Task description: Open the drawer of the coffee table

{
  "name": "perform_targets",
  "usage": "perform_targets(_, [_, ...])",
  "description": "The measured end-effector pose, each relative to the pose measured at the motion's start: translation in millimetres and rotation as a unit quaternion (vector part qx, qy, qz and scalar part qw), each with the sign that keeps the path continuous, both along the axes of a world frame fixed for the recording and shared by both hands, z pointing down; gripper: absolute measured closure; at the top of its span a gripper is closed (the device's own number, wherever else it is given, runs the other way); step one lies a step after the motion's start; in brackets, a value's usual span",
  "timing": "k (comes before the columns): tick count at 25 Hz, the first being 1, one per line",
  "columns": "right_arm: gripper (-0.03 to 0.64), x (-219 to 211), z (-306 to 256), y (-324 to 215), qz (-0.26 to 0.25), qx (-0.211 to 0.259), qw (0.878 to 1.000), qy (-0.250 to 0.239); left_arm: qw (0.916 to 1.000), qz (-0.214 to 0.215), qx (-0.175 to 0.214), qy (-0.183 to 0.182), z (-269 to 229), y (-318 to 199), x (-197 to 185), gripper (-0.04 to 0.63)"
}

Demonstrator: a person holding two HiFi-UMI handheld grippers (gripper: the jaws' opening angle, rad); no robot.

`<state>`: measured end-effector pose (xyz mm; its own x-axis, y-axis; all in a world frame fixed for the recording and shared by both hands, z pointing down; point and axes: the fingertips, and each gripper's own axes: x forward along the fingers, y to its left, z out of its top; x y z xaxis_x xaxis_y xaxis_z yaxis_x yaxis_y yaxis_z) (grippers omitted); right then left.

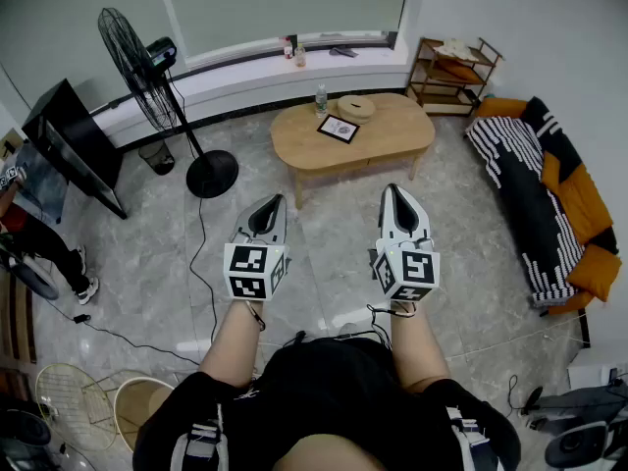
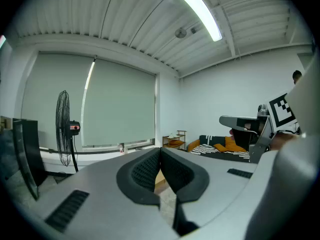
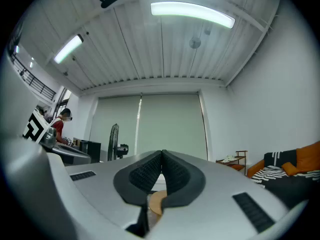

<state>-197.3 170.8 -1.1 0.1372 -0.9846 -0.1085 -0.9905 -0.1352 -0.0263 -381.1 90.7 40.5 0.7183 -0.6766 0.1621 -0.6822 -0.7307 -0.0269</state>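
The oval wooden coffee table [image 1: 392, 137] stands on the tiled floor well ahead of me; a framed picture [image 1: 339, 128], a bottle [image 1: 321, 99] and a round woven object [image 1: 356, 107] sit on its top. No drawer front shows from here. My left gripper [image 1: 272, 202] and right gripper [image 1: 393, 191] hang side by side in mid-air, short of the table, both shut with nothing between the pads. In the left gripper view the left gripper [image 2: 160, 150] has its jaws meeting at the tips. A sliver of the tabletop [image 3: 156, 202] peeks below the right gripper [image 3: 162, 154].
A black standing fan [image 1: 147, 67] with its round base is left of the table. A sofa [image 1: 538, 189] with striped and orange cushions lines the right wall. A small wooden shelf [image 1: 451, 72] stands at the back right. A dark screen [image 1: 71, 145] and a person [image 1: 39, 234] are at the left.
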Motion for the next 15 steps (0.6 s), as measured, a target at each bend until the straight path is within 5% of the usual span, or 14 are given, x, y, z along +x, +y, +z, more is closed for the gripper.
perform_targets(15, [0.601, 39, 4, 6, -0.004, -0.005, 1.0, -0.004, 0.9999, -0.008, 0.004, -0.007, -5, 6, 37, 0.574])
